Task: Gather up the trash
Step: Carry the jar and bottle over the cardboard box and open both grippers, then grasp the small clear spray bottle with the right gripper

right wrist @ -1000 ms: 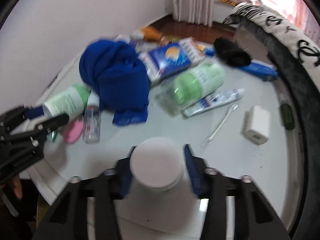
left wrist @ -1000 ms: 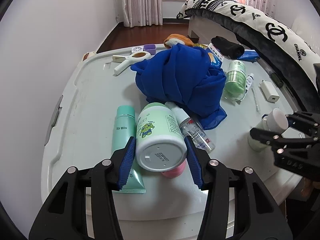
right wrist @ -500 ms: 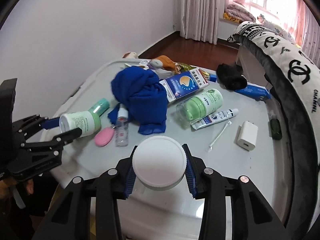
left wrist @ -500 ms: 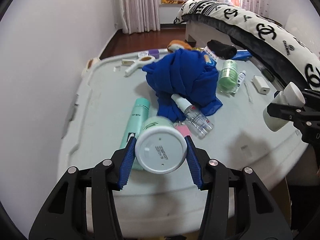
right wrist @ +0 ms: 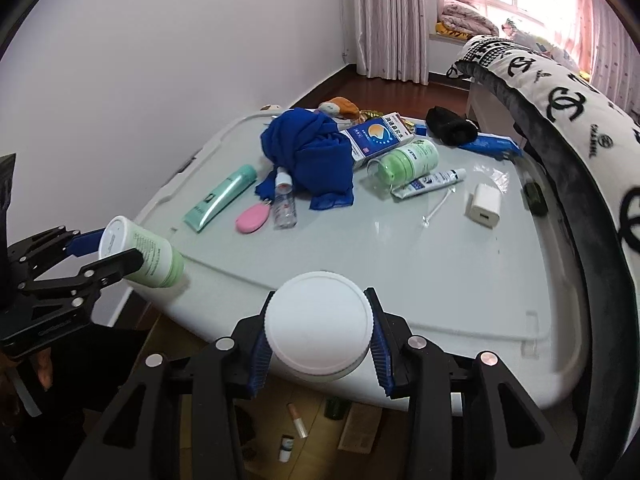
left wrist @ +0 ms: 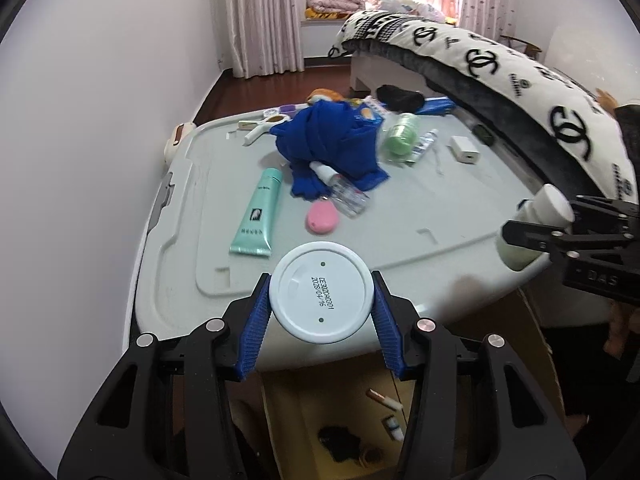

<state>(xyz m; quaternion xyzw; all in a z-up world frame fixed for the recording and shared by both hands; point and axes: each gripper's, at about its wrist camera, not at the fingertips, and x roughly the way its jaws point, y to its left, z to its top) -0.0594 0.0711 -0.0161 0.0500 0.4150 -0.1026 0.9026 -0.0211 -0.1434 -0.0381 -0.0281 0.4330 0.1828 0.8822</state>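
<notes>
My left gripper (left wrist: 320,312) is shut on a pale green bottle (left wrist: 321,298), seen bottom-on, held off the near edge of the grey table (left wrist: 400,220); it also shows in the right wrist view (right wrist: 140,252). My right gripper (right wrist: 318,340) is shut on a white-capped jar (right wrist: 318,330), also past the near edge; it shows at the right of the left wrist view (left wrist: 536,228). Below both, an open cardboard box (left wrist: 340,420) holds small discarded items.
On the table lie a blue cloth (right wrist: 312,156), a teal tube (right wrist: 220,198), a pink oval case (right wrist: 252,218), a small clear bottle (right wrist: 284,200), a green bottle (right wrist: 404,160), a toothpaste tube (right wrist: 428,182), a white charger (right wrist: 484,204). A bed (right wrist: 560,128) runs along the right.
Both grippers have lifted their containers off the table and pulled back toward me past its near edge. The cardboard box below has come into view.
</notes>
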